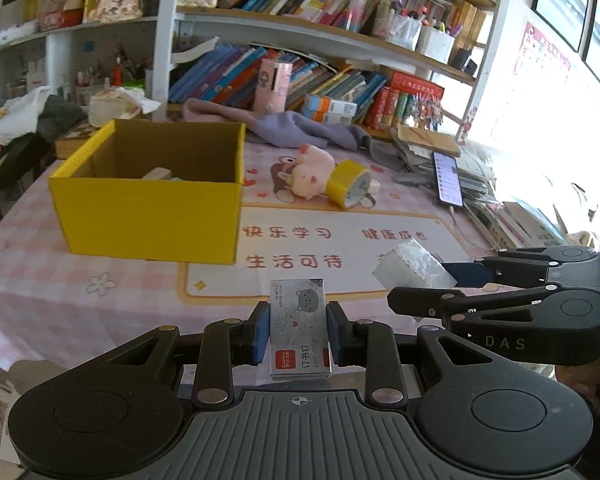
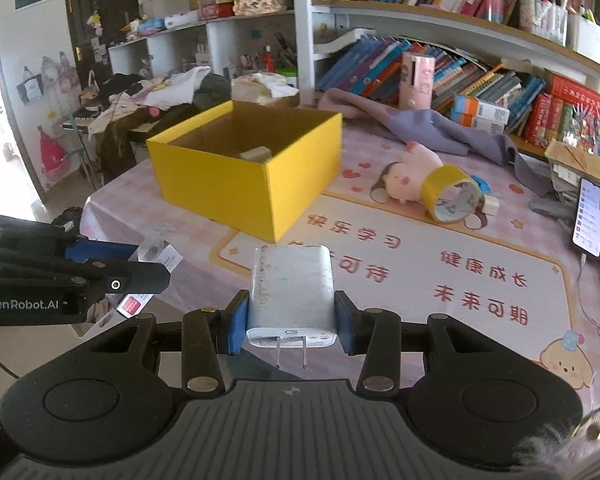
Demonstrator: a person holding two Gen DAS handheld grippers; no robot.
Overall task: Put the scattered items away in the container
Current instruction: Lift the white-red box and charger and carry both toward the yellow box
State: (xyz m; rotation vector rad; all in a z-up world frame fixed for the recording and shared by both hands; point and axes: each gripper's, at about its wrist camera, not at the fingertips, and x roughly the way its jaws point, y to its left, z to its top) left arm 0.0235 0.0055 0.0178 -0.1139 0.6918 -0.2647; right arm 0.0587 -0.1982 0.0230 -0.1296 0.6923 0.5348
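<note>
My left gripper [image 1: 299, 334] is shut on a small silver staple box [image 1: 299, 320] with a grey cat print and a red label. My right gripper [image 2: 291, 322] is shut on a white plug charger [image 2: 292, 288], its two prongs pointing back at the camera. Both hang over the near part of the table, side by side; the right gripper [image 1: 448, 276] with the charger [image 1: 414, 268] shows at the right of the left wrist view. The yellow cardboard box [image 1: 152, 220] [image 2: 260, 196] stands ahead and to the left, open-topped, with a pale item inside.
A pink plush pig [image 1: 310, 174] [image 2: 414, 172] and a yellow tape roll [image 1: 348, 188] [image 2: 450, 196] lie right of the box on the pink mat. A phone [image 2: 590, 218] rests at the right edge. A purple cloth [image 2: 440, 128] and bookshelves stand behind.
</note>
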